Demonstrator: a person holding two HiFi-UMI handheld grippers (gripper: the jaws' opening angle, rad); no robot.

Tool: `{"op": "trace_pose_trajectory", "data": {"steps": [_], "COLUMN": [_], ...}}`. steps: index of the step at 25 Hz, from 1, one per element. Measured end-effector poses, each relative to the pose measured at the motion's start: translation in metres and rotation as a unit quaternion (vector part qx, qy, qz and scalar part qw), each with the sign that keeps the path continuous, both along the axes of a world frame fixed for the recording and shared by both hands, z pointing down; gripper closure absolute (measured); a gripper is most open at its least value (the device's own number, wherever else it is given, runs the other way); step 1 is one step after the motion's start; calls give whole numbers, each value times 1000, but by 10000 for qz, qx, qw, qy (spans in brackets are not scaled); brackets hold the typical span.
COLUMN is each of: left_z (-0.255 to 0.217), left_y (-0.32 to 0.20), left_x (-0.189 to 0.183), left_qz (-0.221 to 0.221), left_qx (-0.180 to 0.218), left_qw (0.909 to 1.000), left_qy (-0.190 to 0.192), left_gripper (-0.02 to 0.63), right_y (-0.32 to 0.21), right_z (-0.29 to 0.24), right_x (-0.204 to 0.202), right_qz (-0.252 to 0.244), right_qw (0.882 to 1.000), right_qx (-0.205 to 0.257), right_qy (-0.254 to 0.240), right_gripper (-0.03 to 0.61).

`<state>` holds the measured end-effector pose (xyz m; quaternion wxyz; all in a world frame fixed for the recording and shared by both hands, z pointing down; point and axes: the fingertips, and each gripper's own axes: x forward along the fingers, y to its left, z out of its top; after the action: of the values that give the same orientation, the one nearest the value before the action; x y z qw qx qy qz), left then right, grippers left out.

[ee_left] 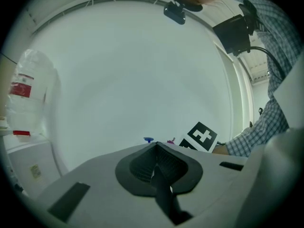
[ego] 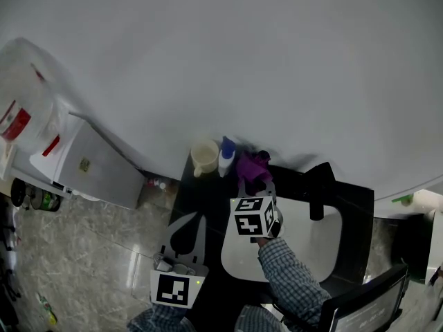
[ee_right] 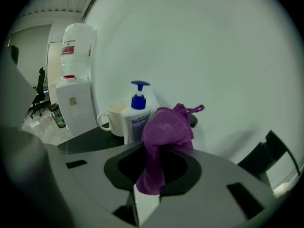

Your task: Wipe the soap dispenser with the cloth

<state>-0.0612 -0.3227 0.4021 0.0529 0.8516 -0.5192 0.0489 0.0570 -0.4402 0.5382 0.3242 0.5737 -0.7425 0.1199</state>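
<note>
A white soap dispenser [ego: 226,156] with a blue pump stands at the back of the black counter [ego: 201,199], against the wall. My right gripper [ego: 255,183] is shut on a purple cloth [ego: 253,164], held just right of the dispenser. In the right gripper view the cloth [ee_right: 164,137] bunches up out of the jaws, right beside the bottle [ee_right: 136,120]; whether they touch I cannot tell. My left gripper [ego: 187,220] hangs lower left over the counter, shut and empty. In its view only the blue pump top [ee_left: 148,139] shows past its jaws.
A cream mug [ego: 204,156] stands just left of the dispenser. A white sink basin [ego: 311,251] with a black faucet [ego: 318,192] lies to the right. A water cooler [ego: 97,164] with its bottle [ego: 28,102] stands on the floor to the left.
</note>
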Motion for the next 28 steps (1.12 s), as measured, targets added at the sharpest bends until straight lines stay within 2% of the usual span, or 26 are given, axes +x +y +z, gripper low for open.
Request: {"op": "trace_pose_trajectory", "data": {"steps": [4, 7, 15, 21, 24, 28], "left_z": [0, 1, -5, -8, -6, -2], "left_y": [0, 0, -3, -3, -1, 1], "left_x": [1, 1, 12, 18, 19, 18], "left_qz": [32, 37, 153, 218, 223, 205], "left_qx": [9, -11, 104, 148, 116, 66], "left_qw": [10000, 10000, 9998, 9996, 9997, 9997], "left_qy": [-25, -6, 13, -34, -62, -91], "left_gripper": [612, 612, 612, 612, 612, 612], "right_y": [13, 22, 49, 25, 7, -4], "right_z": [32, 35, -35, -83, -78, -49], "right_x": [2, 3, 1, 21, 35, 48], "right_qz": [35, -44, -164, 122, 375, 601], "right_qw": [9985, 9983, 9964, 9904, 9893, 9912], "right_qx": [-521, -580, 37, 717, 755, 534], "right_qy": [-141, -107, -829, -1175, -1191, -1047], "right_gripper": [499, 499, 499, 499, 499, 499]}}
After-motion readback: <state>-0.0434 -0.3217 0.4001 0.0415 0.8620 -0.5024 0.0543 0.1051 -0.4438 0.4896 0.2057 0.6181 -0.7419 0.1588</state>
